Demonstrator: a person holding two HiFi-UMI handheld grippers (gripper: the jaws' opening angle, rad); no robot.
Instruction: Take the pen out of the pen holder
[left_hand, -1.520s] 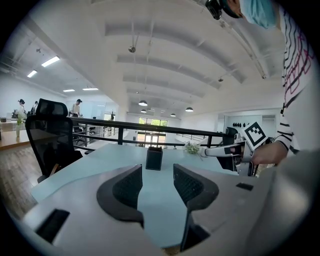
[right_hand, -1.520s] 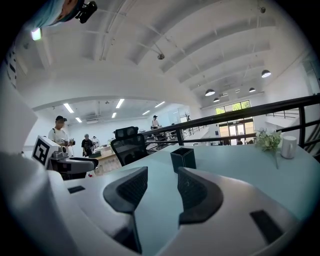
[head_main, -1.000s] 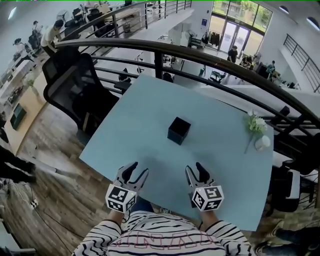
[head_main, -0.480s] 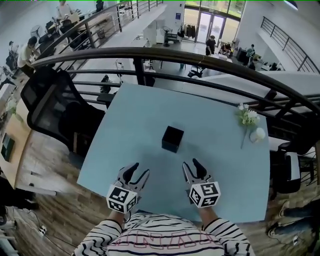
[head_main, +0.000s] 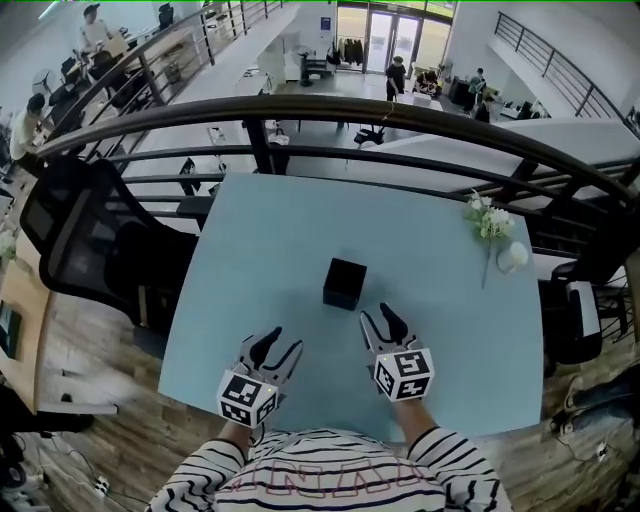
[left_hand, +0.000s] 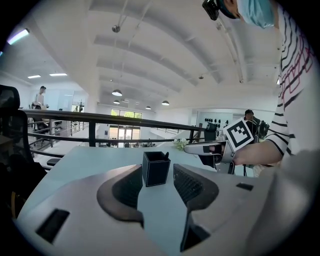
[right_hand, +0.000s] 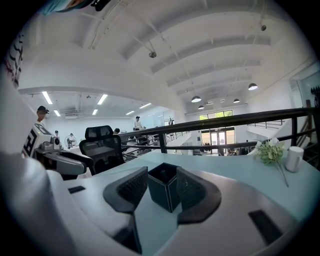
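Note:
A black square pen holder (head_main: 344, 283) stands upright near the middle of the pale blue table (head_main: 270, 240). In the left gripper view the pen holder (left_hand: 156, 168) shows a dark pen tip (left_hand: 166, 155) just above its rim. The pen holder (right_hand: 165, 186) sits close ahead in the right gripper view; its inside looks dark. My left gripper (head_main: 276, 346) is open, near the table's front edge, left of and behind the holder. My right gripper (head_main: 380, 318) is open, just short of the holder's right side. Neither touches it.
A small white vase (head_main: 511, 257) with white flowers (head_main: 487, 221) stands at the table's right edge. A dark railing (head_main: 330, 110) runs behind the table. A black office chair (head_main: 90, 240) stands to the left, another seat (head_main: 575, 322) to the right.
My right gripper has moved forward toward the holder. The head view has shifted, so the table sits more centred. The left gripper has barely moved.

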